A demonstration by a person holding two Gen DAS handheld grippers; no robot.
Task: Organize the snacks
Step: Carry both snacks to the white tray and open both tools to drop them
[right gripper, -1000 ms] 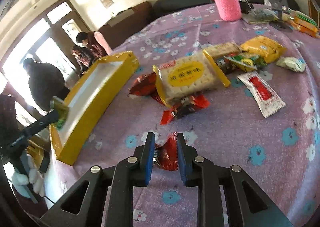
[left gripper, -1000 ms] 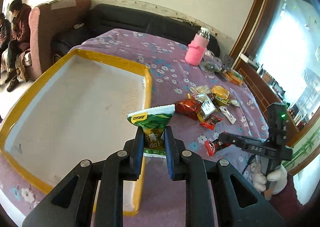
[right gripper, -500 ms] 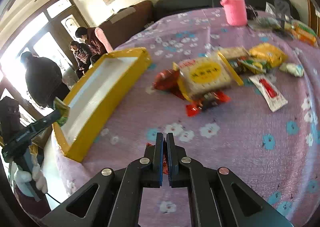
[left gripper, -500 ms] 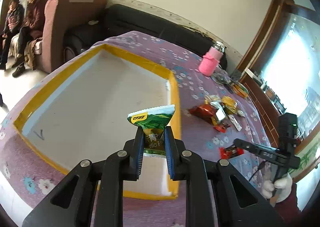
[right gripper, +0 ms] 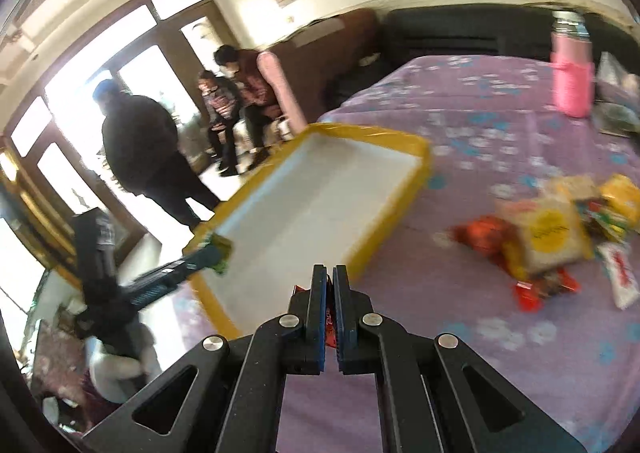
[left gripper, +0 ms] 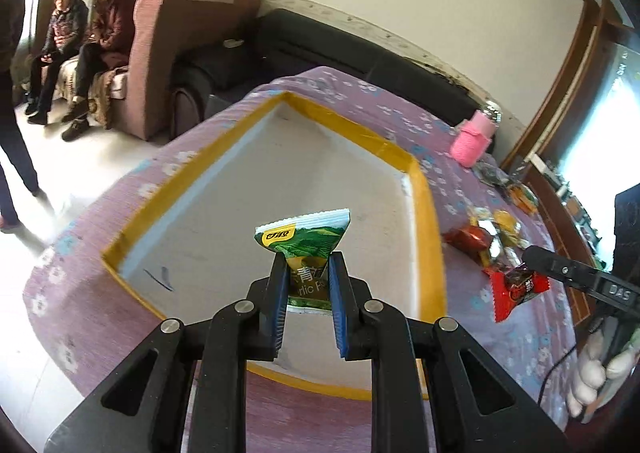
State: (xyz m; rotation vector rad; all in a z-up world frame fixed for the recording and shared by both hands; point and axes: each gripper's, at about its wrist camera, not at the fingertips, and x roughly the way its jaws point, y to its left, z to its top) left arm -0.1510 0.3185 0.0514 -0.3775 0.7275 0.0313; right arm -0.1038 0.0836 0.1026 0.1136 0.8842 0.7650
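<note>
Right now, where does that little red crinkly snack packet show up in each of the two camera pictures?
Left wrist view: the red crinkly snack packet hangs at the right, pinched by the right gripper, clear of the purple flowered tablecloth.
Right wrist view: only a red sliver shows low in the middle, between the shut fingers.
Shared landmark: the yellow-rimmed white tray.
</note>
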